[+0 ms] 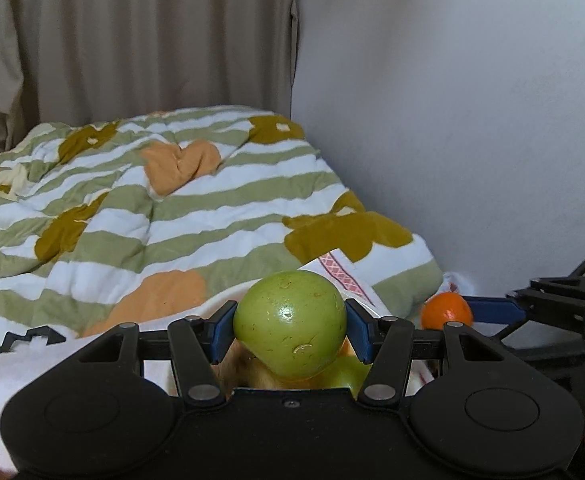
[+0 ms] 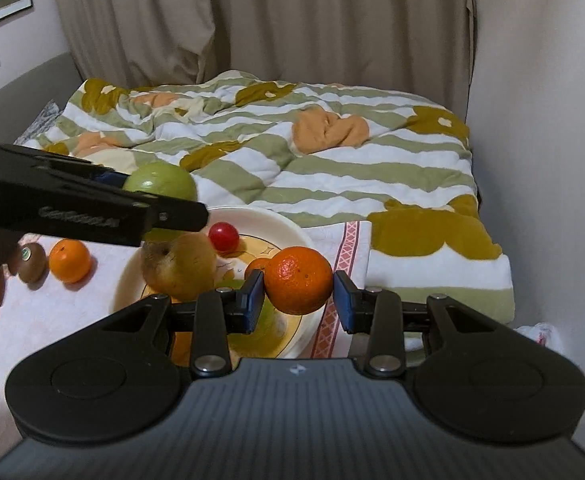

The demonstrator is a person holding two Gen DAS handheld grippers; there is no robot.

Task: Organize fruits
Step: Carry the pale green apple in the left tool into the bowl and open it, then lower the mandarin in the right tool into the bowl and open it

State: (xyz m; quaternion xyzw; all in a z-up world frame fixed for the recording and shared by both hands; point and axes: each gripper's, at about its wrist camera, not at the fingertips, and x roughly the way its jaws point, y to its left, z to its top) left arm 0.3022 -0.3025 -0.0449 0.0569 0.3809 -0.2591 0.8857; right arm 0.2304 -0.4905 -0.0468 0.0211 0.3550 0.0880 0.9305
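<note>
Green apple (image 1: 290, 322) and orange (image 2: 298, 280) sit clamped between separate jaws.

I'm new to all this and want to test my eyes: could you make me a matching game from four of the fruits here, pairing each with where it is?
Things:
1. green apple
2. mandarin
3. kiwi
4. red fruit

Places:
A. lying on the plate
B. between the left gripper's fingers
C. on the cloth, left of the plate
D. between the right gripper's fingers

Pairs: 1-B, 2-D, 3-C, 4-A
</note>
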